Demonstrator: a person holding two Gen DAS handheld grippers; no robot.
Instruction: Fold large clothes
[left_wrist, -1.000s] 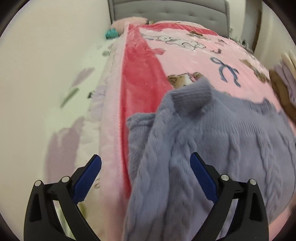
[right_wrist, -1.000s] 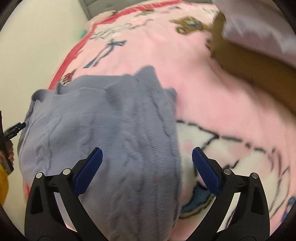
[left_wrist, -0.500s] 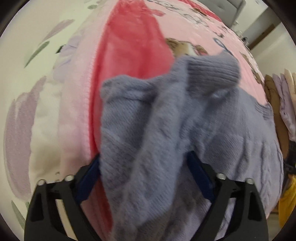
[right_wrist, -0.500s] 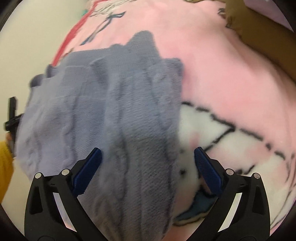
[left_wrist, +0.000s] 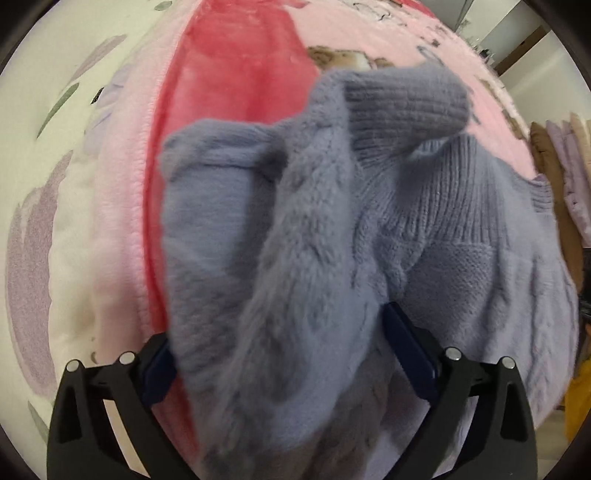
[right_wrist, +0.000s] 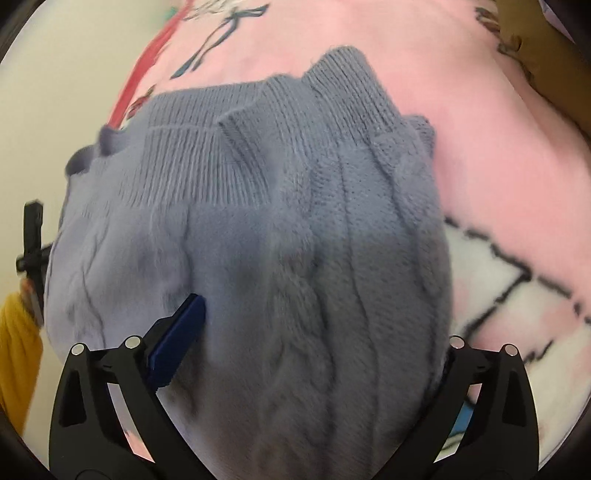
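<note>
Both grippers have dropped onto the lavender cable-knit sweater (left_wrist: 461, 229) lying on the pink cartoon-print blanket (right_wrist: 491, 122) of the bed; left gripper (left_wrist: 280, 354) and right gripper (right_wrist: 317, 354) stand with jaws wide, straddling bunched knit, likely about to pinch for a fold

sweater (left_wrist: 424, 221): fuzzy cable knit, ribbed cuffs | blanket (right_wrist: 480, 129): plush fleece

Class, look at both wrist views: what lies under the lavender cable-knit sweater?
The lavender cable-knit sweater lies on a pink fleece blanket with cartoon prints, red-bordered at one edge. Whatever the blanket shows directly beneath the sweater is covered.
</note>
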